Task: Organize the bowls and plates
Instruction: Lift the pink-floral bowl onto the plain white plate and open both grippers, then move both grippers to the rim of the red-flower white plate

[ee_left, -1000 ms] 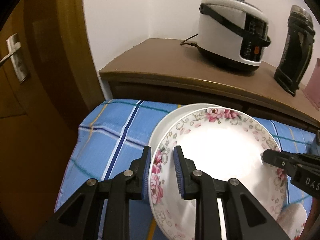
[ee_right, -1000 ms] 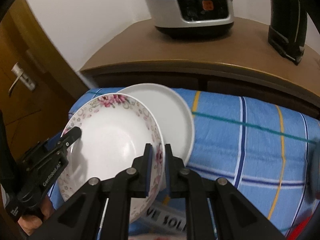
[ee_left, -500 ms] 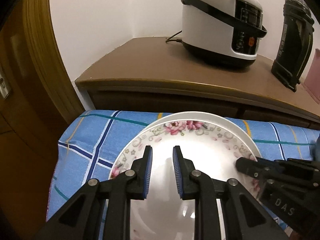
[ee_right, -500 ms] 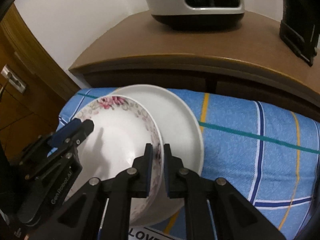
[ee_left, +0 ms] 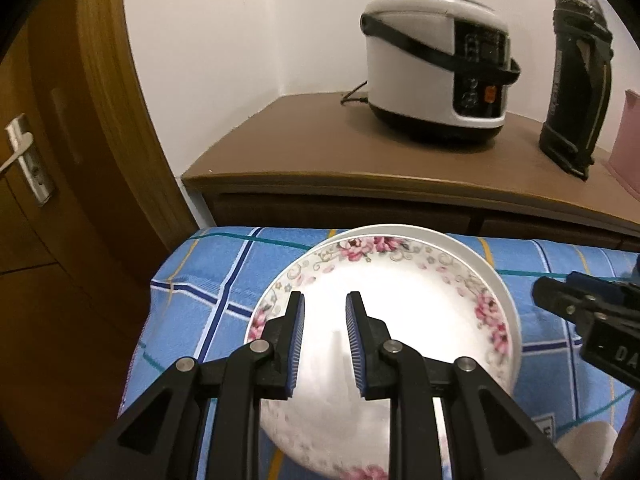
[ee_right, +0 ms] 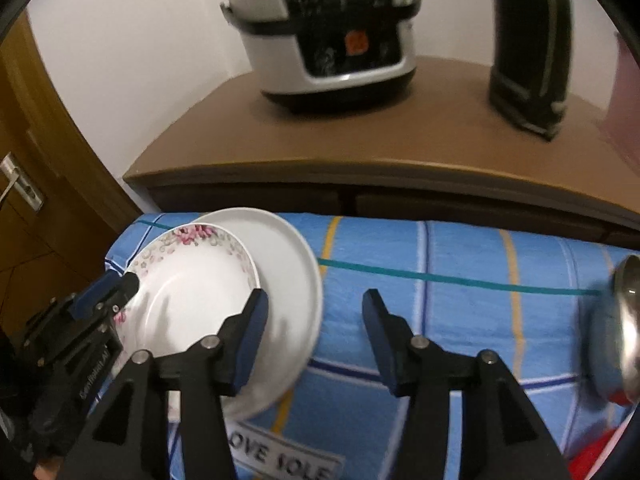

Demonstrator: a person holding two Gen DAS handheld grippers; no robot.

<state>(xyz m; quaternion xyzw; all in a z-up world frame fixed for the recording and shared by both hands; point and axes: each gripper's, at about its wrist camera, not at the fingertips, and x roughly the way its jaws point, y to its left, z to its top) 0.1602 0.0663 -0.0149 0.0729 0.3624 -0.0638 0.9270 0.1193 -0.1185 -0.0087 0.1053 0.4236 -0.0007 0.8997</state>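
Observation:
A floral-rimmed plate [ee_left: 408, 320] [ee_right: 188, 300] lies on top of a plain white plate [ee_left: 460, 248] [ee_right: 288, 264] on the blue checked cloth [ee_left: 212, 280] [ee_right: 460, 280]. My left gripper [ee_left: 325, 344] is open and empty, its fingers hovering over the floral plate. My right gripper [ee_right: 314, 340] is open and empty, just right of the plates; its left finger [ee_right: 252, 336] overlaps the white plate's edge. The right gripper shows at the right of the left wrist view [ee_left: 576, 308], the left gripper at the left of the right wrist view [ee_right: 100, 296].
A brown cabinet [ee_left: 360, 172] stands behind the cloth with a white rice cooker [ee_left: 436, 68] [ee_right: 324, 32] and a black flask [ee_left: 576, 92] on it. A wooden door [ee_left: 48, 184] is at the left. A metal bowl [ee_right: 628, 304] sits at the right edge.
My right gripper opened and let go of the floral plate's rim, then drew back to the right. The floral plate now rests flat on the white plate. My left gripper pulled back slightly.

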